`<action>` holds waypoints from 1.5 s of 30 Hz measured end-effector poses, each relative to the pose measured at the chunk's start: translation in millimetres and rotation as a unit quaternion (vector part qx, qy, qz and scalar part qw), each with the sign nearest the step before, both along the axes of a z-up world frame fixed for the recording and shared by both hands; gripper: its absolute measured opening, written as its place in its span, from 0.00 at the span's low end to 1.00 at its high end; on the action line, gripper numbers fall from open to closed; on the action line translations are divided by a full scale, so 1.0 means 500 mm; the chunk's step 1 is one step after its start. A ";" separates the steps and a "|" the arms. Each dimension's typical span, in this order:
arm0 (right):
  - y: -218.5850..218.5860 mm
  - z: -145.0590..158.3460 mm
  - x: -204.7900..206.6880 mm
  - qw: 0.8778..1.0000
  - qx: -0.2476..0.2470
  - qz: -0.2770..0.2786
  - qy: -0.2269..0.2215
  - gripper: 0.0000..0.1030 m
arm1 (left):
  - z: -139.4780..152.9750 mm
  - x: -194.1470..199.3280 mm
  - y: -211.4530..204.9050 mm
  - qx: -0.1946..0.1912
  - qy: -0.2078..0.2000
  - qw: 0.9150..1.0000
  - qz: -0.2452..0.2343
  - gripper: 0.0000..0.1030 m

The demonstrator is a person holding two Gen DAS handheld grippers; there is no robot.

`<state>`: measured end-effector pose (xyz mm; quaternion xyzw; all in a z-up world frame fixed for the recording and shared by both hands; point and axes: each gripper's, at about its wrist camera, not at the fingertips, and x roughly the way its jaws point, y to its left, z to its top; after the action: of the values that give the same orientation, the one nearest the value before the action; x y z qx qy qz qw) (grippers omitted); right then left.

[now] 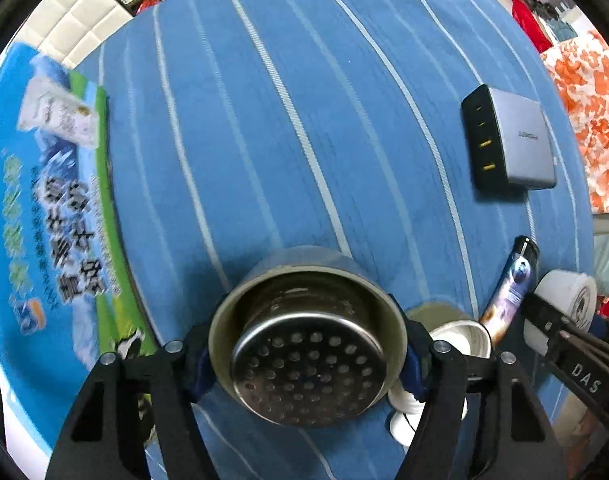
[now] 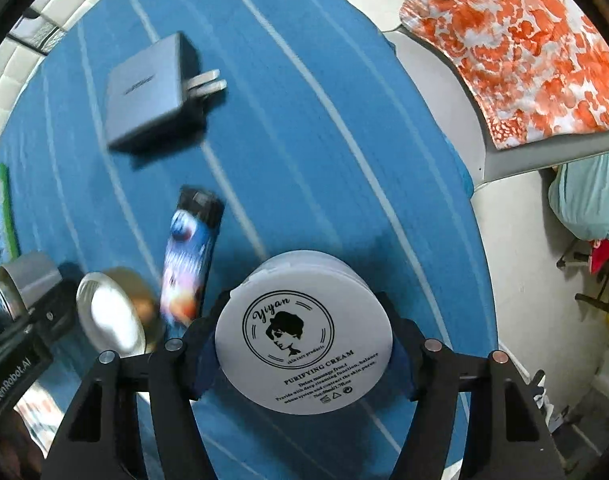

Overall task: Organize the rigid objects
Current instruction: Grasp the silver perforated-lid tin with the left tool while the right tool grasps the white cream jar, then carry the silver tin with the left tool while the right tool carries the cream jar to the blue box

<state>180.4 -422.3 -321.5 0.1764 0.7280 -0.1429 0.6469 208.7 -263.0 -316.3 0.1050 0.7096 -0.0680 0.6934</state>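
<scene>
My left gripper (image 1: 308, 354) is shut on a metal strainer cup (image 1: 308, 340) with a perforated base, held above the blue striped cloth (image 1: 288, 120). My right gripper (image 2: 304, 344) is shut on a white cream jar (image 2: 304, 336) labelled "Purifying Cream"; that jar also shows at the right edge of the left wrist view (image 1: 568, 300). A grey charger (image 1: 512, 140) lies at the right of the cloth, seen again in the right wrist view (image 2: 152, 96). A dark printed lighter (image 1: 510, 288) lies near it, also in the right wrist view (image 2: 190, 256). A small gold-rimmed jar (image 2: 112, 312) lies beside the lighter.
A blue and green printed carton (image 1: 44, 220) lies at the left of the cloth. An orange-and-white patterned cloth (image 2: 516, 52) lies on a grey surface to the right. The floor (image 2: 544, 320) with a light blue bag (image 2: 592, 200) is beyond the right edge.
</scene>
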 end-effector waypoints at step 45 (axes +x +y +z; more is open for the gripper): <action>0.662 0.424 0.028 0.959 0.053 0.218 -0.174 0.68 | 0.461 -0.183 0.520 -0.037 -0.215 0.973 0.077 0.67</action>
<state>194.6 -91.3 -109.5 0.0696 0.6313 0.0739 0.7689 117.0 -3.0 -85.7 0.0365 0.5469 -0.0165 0.8363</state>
